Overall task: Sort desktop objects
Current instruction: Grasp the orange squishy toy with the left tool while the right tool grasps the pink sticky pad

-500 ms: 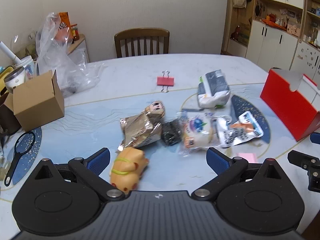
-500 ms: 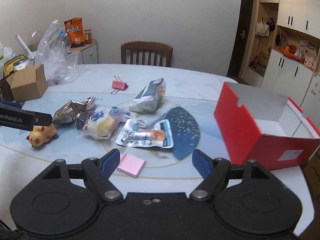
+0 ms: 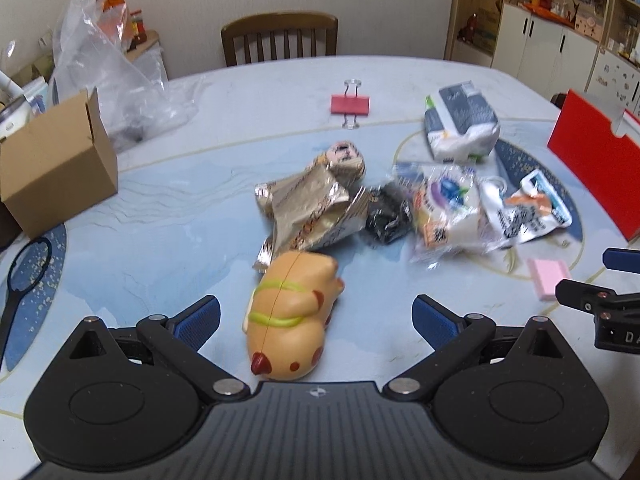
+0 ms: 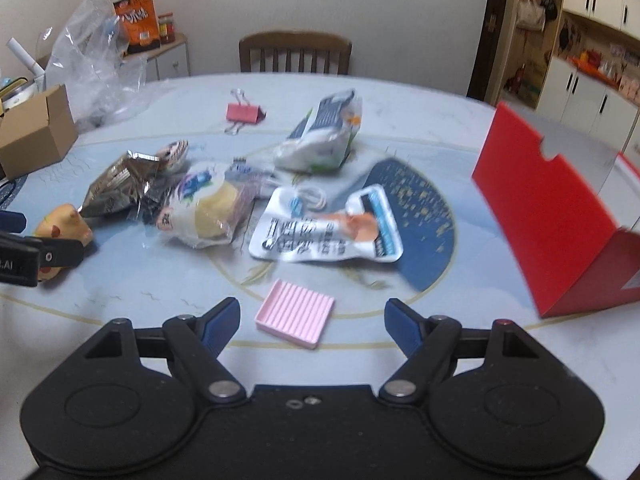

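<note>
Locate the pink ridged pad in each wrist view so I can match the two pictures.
Left wrist: pink ridged pad at far right, beside the right gripper.
Right wrist: pad bottom centre, between the open fingers.
Shared landmark: red binder clip before the chair.

Even, soft indoor lighting; shadows faint. Motion blur smears the snack packets and red box. Fisheye bends the table edges. Dark vignette at corners.
</note>
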`<action>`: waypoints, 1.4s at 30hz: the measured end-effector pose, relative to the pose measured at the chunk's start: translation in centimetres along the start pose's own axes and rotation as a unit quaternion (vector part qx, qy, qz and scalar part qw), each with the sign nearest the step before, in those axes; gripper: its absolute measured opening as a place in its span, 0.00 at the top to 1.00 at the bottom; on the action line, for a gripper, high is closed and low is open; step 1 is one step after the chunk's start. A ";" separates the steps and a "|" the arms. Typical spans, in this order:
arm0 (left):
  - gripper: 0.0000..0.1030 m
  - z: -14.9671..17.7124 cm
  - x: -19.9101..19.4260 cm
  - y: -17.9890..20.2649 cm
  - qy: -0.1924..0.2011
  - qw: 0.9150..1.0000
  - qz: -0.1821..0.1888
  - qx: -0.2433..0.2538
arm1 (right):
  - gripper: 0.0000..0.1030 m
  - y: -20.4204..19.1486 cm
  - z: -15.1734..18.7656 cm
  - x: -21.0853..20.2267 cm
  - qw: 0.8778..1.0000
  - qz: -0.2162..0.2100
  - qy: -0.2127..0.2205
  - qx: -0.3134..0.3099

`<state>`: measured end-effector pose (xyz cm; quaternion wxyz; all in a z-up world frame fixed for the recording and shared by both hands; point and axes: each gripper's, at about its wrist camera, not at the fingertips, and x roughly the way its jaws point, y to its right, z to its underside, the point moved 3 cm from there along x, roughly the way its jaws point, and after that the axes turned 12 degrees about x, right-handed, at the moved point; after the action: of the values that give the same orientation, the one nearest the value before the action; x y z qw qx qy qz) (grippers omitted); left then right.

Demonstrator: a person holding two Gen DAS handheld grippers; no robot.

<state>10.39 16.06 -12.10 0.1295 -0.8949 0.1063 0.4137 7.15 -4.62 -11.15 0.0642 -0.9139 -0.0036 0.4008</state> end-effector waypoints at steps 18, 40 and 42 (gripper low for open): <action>0.20 0.8 1.8 -1.3 -0.018 0.999 0.026 0.004 | 0.25 -0.9 0.4 2.5 0.999 0.007 -0.044 0.026; 0.57 0.9 1.9 -2.1 -0.022 0.999 0.036 -0.001 | 0.58 -0.4 -0.3 1.8 0.997 0.030 -0.047 0.047; 0.57 0.9 1.5 -1.9 -0.020 0.999 0.036 0.002 | 0.58 -0.2 -0.3 1.4 0.997 0.028 -0.044 0.048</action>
<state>11.25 17.97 -13.56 0.1178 -0.8819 0.1370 0.4354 8.39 -4.36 -11.94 0.0967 -0.8908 0.0390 0.4422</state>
